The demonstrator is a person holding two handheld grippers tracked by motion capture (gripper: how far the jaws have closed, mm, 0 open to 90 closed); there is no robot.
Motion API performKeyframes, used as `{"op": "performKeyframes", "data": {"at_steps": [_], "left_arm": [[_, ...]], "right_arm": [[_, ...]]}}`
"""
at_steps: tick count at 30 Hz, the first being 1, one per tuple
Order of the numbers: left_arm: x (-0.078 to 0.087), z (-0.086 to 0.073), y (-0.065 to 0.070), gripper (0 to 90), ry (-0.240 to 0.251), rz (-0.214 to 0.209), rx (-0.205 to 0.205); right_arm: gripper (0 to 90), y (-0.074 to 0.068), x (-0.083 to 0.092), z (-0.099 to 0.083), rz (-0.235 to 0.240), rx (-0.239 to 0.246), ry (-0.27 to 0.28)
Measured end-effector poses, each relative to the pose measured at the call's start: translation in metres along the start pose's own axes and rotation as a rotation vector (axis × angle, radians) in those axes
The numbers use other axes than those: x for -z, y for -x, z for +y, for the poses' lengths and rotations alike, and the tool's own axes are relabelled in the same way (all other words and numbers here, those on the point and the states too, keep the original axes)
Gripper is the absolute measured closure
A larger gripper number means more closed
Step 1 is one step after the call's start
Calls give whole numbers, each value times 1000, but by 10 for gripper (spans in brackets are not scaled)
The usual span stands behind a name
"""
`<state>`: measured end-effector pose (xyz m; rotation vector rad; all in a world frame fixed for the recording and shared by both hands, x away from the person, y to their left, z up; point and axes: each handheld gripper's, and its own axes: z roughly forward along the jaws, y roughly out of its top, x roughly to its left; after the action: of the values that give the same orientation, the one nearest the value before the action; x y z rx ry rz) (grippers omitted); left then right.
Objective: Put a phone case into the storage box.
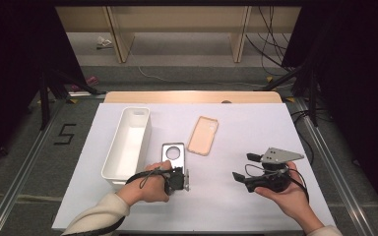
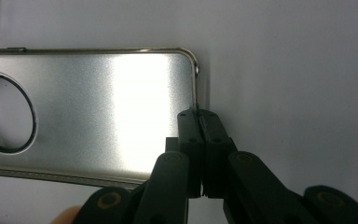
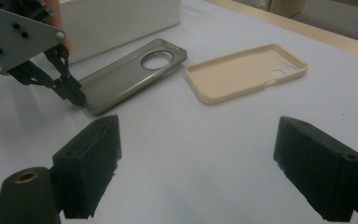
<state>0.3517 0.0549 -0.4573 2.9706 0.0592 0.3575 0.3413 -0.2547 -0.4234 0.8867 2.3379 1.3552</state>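
Note:
A silver phone case [image 1: 172,152] with a round camera hole lies face down on the white table [image 1: 256,123], just right of the bin. My left gripper [image 1: 184,179] is shut on the rim at its near right corner; in the left gripper view the two jaws stand pressed together on the case's [image 2: 112,107] thin metal edge, at the gripper's [image 2: 199,116] tips. My right gripper [image 1: 244,167] rests open in an upturned hand at the right, nothing between its fingers. From the right gripper [image 3: 196,154] view, the silver case [image 3: 130,74] and the left gripper [image 3: 77,98] lie ahead to the left.
A beige phone case [image 1: 203,135] lies hollow side up beyond the silver one, also in the right gripper view [image 3: 244,72]. A long white bin [image 1: 112,147] stands empty at the left. The table's wooden far edge [image 1: 192,97] borders the floor.

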Motion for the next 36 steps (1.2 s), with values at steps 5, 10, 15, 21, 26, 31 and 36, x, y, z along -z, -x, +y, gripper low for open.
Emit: {"op": "performKeyframes", "data": {"at_steps": [5, 10, 15, 21, 26, 31, 36], "left_arm": [[5, -6, 7, 883, 89, 69, 4], [8, -9, 16, 884, 142, 129, -6], [11, -8, 24, 884, 205, 147, 6], [12, -9, 27, 885, 268, 199, 36], [13, -11, 27, 884, 308, 216, 34], [13, -11, 29, 882, 335, 213, 33], [15, -9, 33, 882, 351, 214, 16]], "right_arm": [[157, 0, 0, 0, -1, 1, -2], [157, 0, 0, 0, -5, 0, -4], [157, 0, 0, 0, -9, -1, -6], [156, 0, -3, 1, -9, -11, 2], [157, -3, -10, 6, -7, -8, 5], [158, -7, -19, 12, 6, -1, 6], [158, -10, -30, 19, 19, -3, 9]]}}
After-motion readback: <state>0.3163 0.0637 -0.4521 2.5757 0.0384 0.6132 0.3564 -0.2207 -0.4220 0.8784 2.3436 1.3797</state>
